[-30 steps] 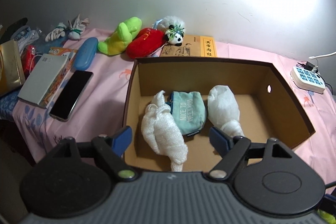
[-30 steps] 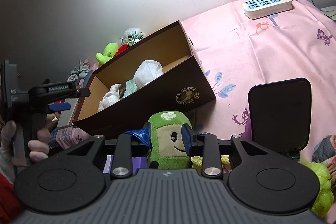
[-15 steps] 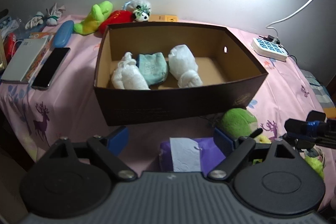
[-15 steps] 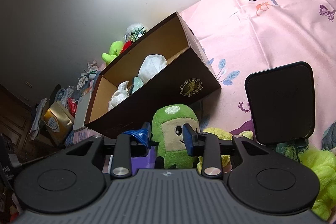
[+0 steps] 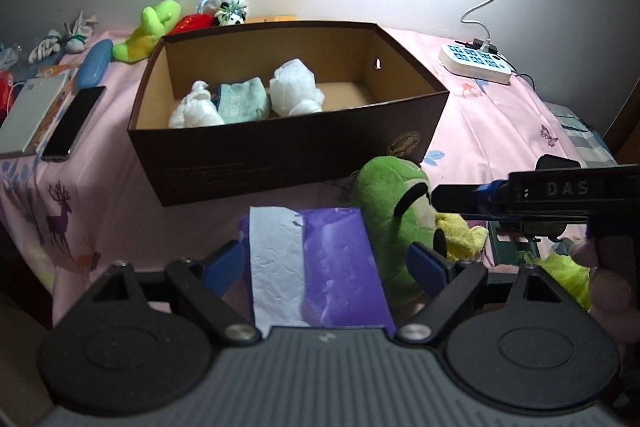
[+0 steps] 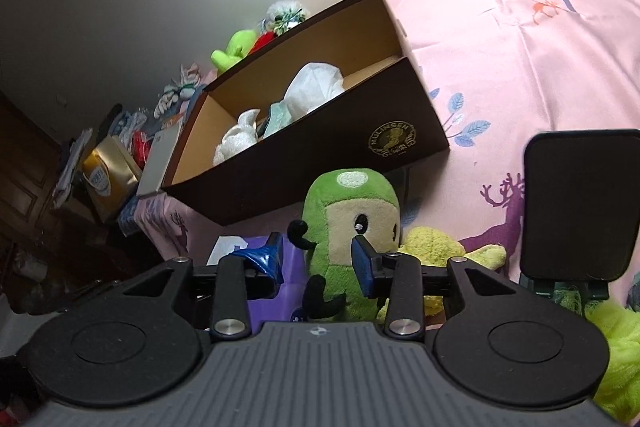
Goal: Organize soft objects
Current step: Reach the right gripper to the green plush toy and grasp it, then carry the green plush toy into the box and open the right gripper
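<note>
A brown cardboard box (image 5: 280, 155) stands open on the pink cloth and holds two white bundles (image 5: 294, 93) with a teal cloth item (image 5: 242, 103) between them. My left gripper (image 5: 326, 257) is open in front of the box. A purple tissue pack (image 5: 340, 259) lies between its fingers, which stand off its sides. A green plush (image 6: 352, 203) stands upright before the box (image 6: 320, 163). My right gripper (image 6: 314, 255) is around it with the jaws opening; the left pad is clear of it. A yellow plush (image 6: 432, 243) lies beside it.
Green, red and panda toys (image 5: 160, 23) lie behind the box. A phone (image 5: 74, 123), a notebook (image 5: 32, 115) and a blue case (image 5: 94, 67) sit on the left, a power strip (image 5: 474, 63) at the back right. A black panel (image 6: 580, 203) stands on the right.
My left gripper drew back from above the box to the near side, over the purple pack. The right jaws have widened around the green plush.
</note>
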Motion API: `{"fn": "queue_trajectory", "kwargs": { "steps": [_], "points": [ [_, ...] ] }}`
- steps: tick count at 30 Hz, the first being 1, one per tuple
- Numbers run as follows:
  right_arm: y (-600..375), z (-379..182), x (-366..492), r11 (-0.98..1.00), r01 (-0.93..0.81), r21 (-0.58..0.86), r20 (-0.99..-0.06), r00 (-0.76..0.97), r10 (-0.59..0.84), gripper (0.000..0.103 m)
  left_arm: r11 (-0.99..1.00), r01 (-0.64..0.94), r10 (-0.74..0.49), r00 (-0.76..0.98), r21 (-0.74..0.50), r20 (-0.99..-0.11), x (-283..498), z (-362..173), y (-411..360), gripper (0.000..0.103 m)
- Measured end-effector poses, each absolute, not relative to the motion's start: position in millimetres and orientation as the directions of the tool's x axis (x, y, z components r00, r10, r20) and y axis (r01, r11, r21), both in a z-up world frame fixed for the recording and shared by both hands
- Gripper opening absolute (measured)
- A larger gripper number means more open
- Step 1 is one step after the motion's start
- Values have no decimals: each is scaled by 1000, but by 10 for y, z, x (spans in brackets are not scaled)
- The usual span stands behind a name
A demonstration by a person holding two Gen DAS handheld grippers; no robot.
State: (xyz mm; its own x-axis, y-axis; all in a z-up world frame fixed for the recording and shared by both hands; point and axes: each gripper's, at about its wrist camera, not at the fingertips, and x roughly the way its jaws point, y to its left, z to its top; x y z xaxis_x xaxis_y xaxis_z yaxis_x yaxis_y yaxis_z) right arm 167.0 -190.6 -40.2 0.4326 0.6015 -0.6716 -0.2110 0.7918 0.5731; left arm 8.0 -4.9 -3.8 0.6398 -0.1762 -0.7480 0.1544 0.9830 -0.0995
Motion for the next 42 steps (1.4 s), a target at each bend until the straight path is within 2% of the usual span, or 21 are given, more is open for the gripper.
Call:
{"fn": "queue_trajectory", "kwargs": {
  "steps": [6,10,22,30,36,42],
  "points": [
    [-1625,-485,1664,875,-276,398,-746,458,484,23,990,96,-142,649,-104,-748,-41,-47,30,89],
    [-1632,-662,1767,882,-210,423,-784,403,472,27,992,68,-125,654,-107,-746,-81,-50,102,89],
    [-1629,-844,1907,830,-108,547,-765,338,548,46,992,90,-129,653,-93,-746,-24,-65,178,89],
    [-1841,-878,1866,762,-59,645,-695,368,617,33,989,119,-148,655,-92,-741,51,-45,246,89],
    [-2106,-722,1778,659,-6,752,-597,419,685,32,981,161,-189,655,-110,-731,148,-7,250,89],
    [-2330,-189,1794,599,-91,796,-480,508,715,32,969,207,-238,654,-133,-718,252,18,225,89]
  ]
}}
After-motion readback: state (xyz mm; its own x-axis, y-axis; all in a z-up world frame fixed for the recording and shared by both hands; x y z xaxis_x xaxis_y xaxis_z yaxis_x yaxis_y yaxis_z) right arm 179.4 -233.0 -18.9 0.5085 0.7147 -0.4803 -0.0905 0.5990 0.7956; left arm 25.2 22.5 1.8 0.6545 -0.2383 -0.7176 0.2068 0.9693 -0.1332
